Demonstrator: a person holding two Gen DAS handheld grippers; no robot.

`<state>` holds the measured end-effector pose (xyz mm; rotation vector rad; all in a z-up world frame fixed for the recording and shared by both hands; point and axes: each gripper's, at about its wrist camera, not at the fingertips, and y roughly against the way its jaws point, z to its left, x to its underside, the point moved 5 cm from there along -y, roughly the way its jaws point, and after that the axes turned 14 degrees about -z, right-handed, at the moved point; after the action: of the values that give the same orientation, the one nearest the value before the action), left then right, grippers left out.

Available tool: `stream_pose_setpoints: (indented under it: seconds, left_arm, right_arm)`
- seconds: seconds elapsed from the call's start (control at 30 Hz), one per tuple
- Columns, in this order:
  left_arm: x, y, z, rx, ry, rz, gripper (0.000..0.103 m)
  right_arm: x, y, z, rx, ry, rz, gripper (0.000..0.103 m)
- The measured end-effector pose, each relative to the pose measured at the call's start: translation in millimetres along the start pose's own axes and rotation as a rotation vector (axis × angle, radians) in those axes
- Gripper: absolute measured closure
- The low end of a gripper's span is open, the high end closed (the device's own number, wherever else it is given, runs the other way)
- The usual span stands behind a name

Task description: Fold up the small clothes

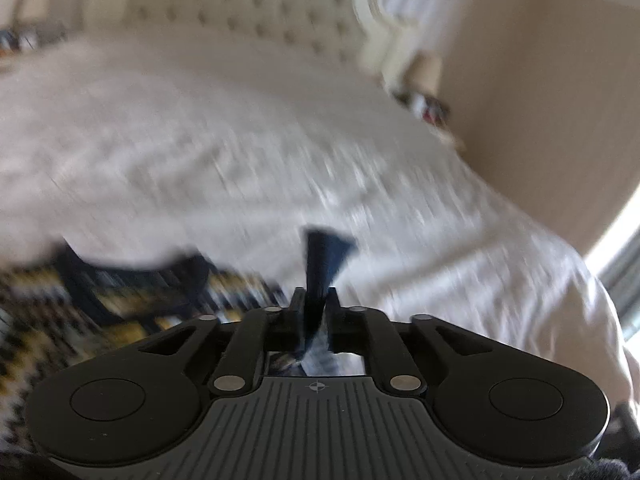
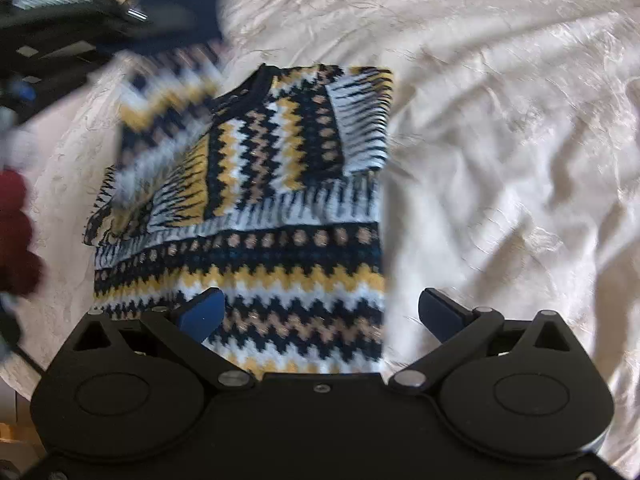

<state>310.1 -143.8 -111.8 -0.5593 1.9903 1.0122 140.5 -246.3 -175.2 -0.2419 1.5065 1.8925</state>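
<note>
A small knitted sweater point(image 2: 280, 208) with navy, yellow, white and tan zigzag bands lies partly folded on the white bedspread point(image 2: 500, 140). My right gripper point(image 2: 320, 312) is open, its blue fingertips point(image 2: 204, 312) just above the sweater's near hem. My left gripper point(image 1: 314, 304) is shut on the sweater's navy cuff point(image 1: 324, 256) and holds the sleeve lifted; that gripper point(image 2: 60, 32) and the sleeve point(image 2: 168, 92) show blurred at the upper left of the right wrist view. The rest of the sweater point(image 1: 120, 304) is a blur at the lower left of the left wrist view.
The bed has a tufted cream headboard point(image 1: 248, 4). A nightstand with small items point(image 1: 428, 108) stands by the beige wall point(image 1: 540, 120). A dark red sleeve of the person point(image 2: 16, 236) is at the left edge of the right wrist view.
</note>
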Motion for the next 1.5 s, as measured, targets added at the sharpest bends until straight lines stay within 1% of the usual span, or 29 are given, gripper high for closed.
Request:
stream_pose_setpoints:
  seconds: [0.03,0.1,0.13,0.17,0.2,0.23,0.27,0.33,0.4,0.47,0.53,0.67,0.73,0.83,0.9,0.97,1.0,1.03,1.07,1.2,1.33,1.4,1.47,1.5]
  left_arm:
    - [8,-4,1,0.020,0.012,0.030,0.069]
    - [17,-8,0,0.034,0.041,0.063,0.059]
    - [18,-6,3,0.035,0.054,0.064,0.054]
    - [18,-1,8,0.036,0.060,0.058,0.052]
    - [16,4,10,0.038,0.058,0.050,0.047]
    - [15,11,15,0.040,0.053,0.041,0.040]
    - [13,19,20,0.040,0.045,0.033,0.037]
    - [9,28,28,0.024,0.024,0.021,0.036]
    - [4,36,42,-0.020,-0.002,0.019,0.036]
    - [3,43,65,-0.082,-0.028,0.026,0.036]
    - [6,48,99,-0.166,-0.041,0.050,0.036]
    - [17,57,171,-0.339,-0.023,0.115,0.036]
    - [24,59,197,-0.388,-0.015,0.153,0.036]
    - [36,59,231,-0.438,-0.006,0.208,0.037]
    - [44,60,252,-0.505,0.009,0.242,0.037]
    - [51,65,272,-0.549,0.069,0.246,0.036]
    - [54,67,282,-0.558,0.116,0.248,0.034]
    - [58,69,289,-0.552,0.158,0.255,0.033]
    - [61,70,293,-0.542,0.176,0.259,0.032]
    - [62,65,289,-0.530,0.127,0.280,0.032]
    - [64,59,289,-0.546,0.140,0.284,0.030]
    - [65,60,290,-0.552,0.139,0.285,0.029]
    - [65,60,290,-0.553,0.139,0.285,0.029]
    - [65,60,290,-0.553,0.140,0.284,0.029]
  right_arm:
    - [1,1,-1,0.000,0.000,0.001,0.000]
    - [2,2,-3,-0.001,-0.002,0.001,0.000]
    - [2,3,-5,-0.002,-0.003,0.001,0.000]
    - [1,3,-5,-0.001,-0.004,0.000,0.000]
    - [1,2,-4,0.002,-0.004,0.000,0.000]
    - [0,1,-3,0.005,-0.006,-0.001,0.000]
    - [1,1,-2,0.006,-0.008,-0.005,0.000]
    - [-3,-1,0,0.005,-0.008,-0.016,0.000]
    - [-8,-4,3,0.006,-0.001,-0.028,0.000]
    - [-16,-8,7,0.006,-0.003,-0.046,0.000]
    - [-26,-13,11,0.002,-0.002,-0.064,0.000]
    - [-45,-27,20,0.005,0.043,-0.090,0.000]
    - [-53,-35,22,0.014,0.059,-0.092,0.000]
    - [-63,-46,25,0.013,0.077,-0.094,0.000]
    - [-68,-52,27,0.010,0.093,-0.092,0.000]
    - [-72,-58,27,0.001,0.108,-0.087,0.000]
    - [-74,-62,27,-0.005,0.118,-0.083,0.000]
    - [-76,-65,27,-0.011,0.130,-0.079,0.000]
    - [-77,-68,26,-0.019,0.148,-0.076,0.000]
    - [-81,-83,19,-0.027,0.209,-0.058,0.000]
    - [-85,-96,9,-0.063,0.211,-0.043,0.002]
    - [-87,-101,6,-0.083,0.213,-0.040,0.012]
    - [-87,-107,2,-0.094,0.217,-0.025,0.015]
    - [-88,-110,0,-0.097,0.220,-0.018,0.019]
